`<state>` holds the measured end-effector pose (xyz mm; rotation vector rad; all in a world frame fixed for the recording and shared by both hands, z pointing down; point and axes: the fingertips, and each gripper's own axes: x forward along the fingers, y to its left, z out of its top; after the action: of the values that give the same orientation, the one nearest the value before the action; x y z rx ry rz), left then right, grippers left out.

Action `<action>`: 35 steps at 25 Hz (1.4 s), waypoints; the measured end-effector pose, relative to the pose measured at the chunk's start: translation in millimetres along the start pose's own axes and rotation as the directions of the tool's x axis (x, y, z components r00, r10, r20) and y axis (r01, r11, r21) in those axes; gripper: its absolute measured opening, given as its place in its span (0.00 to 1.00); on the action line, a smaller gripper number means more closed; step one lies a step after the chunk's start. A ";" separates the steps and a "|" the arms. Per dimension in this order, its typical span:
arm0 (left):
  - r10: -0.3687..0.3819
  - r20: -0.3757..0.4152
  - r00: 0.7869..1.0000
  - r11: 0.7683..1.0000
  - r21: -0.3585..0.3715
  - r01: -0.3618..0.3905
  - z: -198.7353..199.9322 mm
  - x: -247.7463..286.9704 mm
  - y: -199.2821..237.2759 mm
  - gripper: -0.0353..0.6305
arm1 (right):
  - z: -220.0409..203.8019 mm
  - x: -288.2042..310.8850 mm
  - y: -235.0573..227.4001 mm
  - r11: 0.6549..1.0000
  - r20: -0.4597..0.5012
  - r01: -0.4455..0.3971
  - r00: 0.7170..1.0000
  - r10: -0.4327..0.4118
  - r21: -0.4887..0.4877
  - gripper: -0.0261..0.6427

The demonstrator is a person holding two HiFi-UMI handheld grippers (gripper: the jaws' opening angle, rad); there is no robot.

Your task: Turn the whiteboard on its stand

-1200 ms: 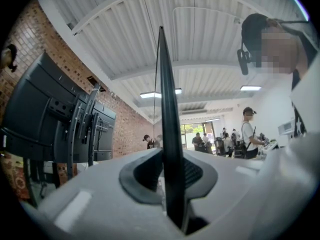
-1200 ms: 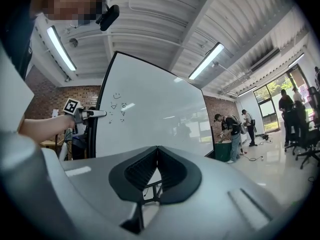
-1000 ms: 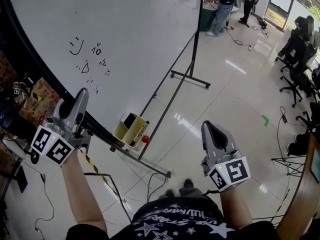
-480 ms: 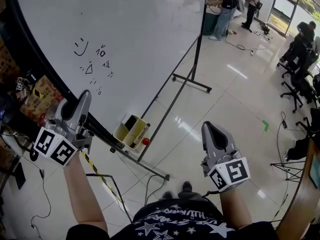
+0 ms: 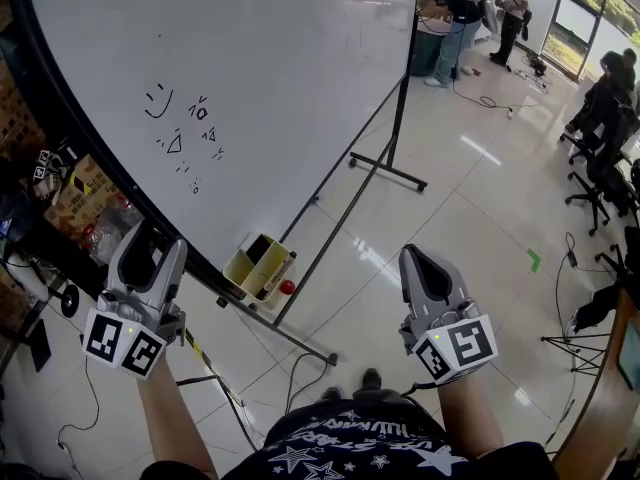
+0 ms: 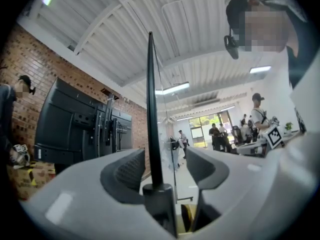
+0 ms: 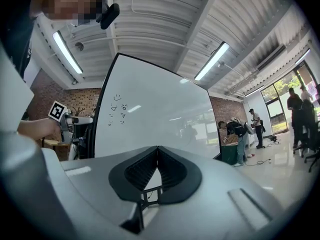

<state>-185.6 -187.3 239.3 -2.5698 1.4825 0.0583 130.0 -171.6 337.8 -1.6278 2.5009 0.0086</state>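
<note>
The big whiteboard (image 5: 250, 78) with small pen doodles stands tilted on its wheeled black stand (image 5: 385, 163). It also fills the middle of the right gripper view (image 7: 160, 114). My left gripper (image 5: 150, 243) is at the board's lower left black frame edge (image 6: 150, 109). Its jaws are opening: the edge stands between them and the pads (image 6: 131, 169) are off it. My right gripper (image 5: 421, 265) hangs over the floor to the right of the board, apart from it. It is shut (image 7: 157, 156) with nothing in it.
A yellow tray (image 5: 258, 266) with markers and a red thing hangs on the board's lower rail. Cables (image 5: 225, 393) run across the floor below. Boxes (image 5: 80, 193) and a black screen (image 6: 75, 124) stand left. People (image 5: 450, 13) are far back, and office chairs (image 5: 600, 138) stand right.
My left gripper's jaws have spread apart off the board's frame edge, and the gripper has dropped a little lower. The right gripper has hardly moved.
</note>
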 end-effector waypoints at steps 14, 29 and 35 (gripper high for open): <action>0.109 0.029 0.994 0.994 0.020 -0.110 0.4 -30.1 -49.1 0.21 | -4.8 7.1 -4.3 0.998 -0.005 -0.054 0.999 0.054 0.024 0.05; -0.047 0.037 0.998 0.996 -0.079 0.050 -27.7 59.2 -110.6 0.06 | -2.5 11.3 22.4 0.990 -0.013 -0.141 0.990 0.141 -0.007 0.05; -0.108 0.017 0.994 0.990 -0.091 0.109 -41.8 83.1 -146.5 0.06 | -2.7 15.8 34.1 0.990 -0.021 -0.140 0.990 0.140 -0.022 0.05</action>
<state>-19.6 -193.7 289.6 -2.7127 1.3636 0.1310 92.4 -172.3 335.6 -1.4642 2.6344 0.0388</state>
